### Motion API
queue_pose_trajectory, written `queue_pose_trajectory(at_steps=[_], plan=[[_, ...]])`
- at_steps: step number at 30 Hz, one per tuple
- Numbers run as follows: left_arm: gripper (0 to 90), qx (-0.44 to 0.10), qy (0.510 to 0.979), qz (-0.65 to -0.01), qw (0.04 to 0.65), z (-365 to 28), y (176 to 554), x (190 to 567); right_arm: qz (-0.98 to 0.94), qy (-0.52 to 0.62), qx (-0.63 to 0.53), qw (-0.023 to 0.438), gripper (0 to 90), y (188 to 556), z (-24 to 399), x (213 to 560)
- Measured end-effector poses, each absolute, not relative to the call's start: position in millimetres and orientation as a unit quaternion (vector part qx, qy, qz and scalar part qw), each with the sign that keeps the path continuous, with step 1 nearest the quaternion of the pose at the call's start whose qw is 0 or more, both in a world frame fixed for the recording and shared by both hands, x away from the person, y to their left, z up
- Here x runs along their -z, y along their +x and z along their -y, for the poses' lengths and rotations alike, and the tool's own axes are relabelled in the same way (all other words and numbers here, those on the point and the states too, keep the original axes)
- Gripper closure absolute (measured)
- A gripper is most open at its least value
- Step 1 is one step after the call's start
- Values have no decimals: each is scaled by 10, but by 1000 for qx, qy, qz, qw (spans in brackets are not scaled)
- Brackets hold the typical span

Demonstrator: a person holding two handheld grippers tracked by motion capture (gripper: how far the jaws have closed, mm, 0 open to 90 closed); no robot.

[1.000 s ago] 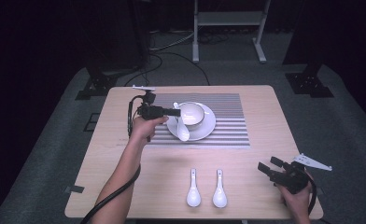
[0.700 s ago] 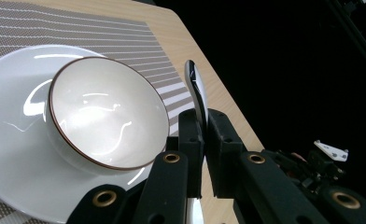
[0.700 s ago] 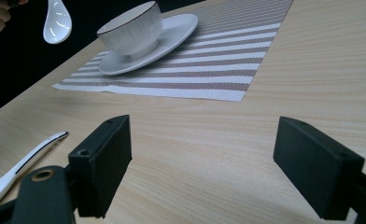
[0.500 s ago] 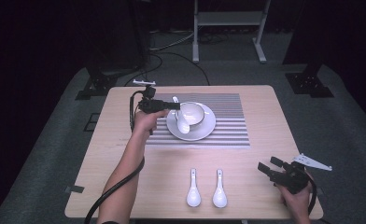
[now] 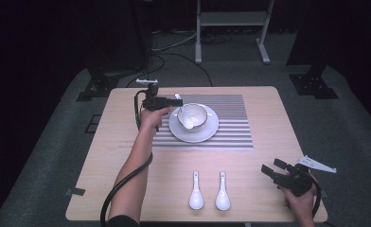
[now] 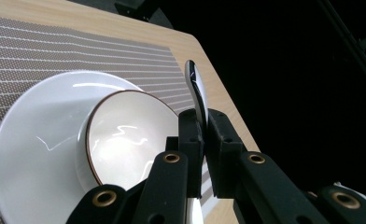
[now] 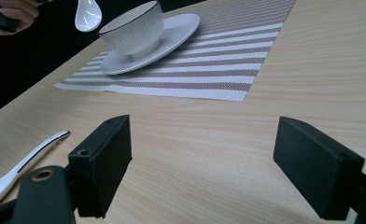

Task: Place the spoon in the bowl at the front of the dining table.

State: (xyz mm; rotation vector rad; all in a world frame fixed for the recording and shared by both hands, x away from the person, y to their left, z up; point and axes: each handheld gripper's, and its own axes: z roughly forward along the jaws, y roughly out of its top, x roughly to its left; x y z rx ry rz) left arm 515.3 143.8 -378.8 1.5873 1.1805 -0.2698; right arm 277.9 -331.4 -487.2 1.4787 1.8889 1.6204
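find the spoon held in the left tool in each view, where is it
High view: the held spoon is left of centre, its bowl dipping into the cup, handle running to the left tool.
Left gripper view: its handle stands upright, pinched between the black jaws right of the cup.
Right gripper view: its bowl hangs at top left, beside the cup.
Shared landmark: the cup on its saucer on the striped mat.
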Motion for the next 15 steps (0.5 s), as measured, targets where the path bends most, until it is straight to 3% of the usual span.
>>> queue_pose_trajectory(at_steps=[15], plan=[[848, 104, 630, -520, 567, -1481, 5196, 3902, -649, 506, -555, 123, 183, 2778, 3310, 4870]])
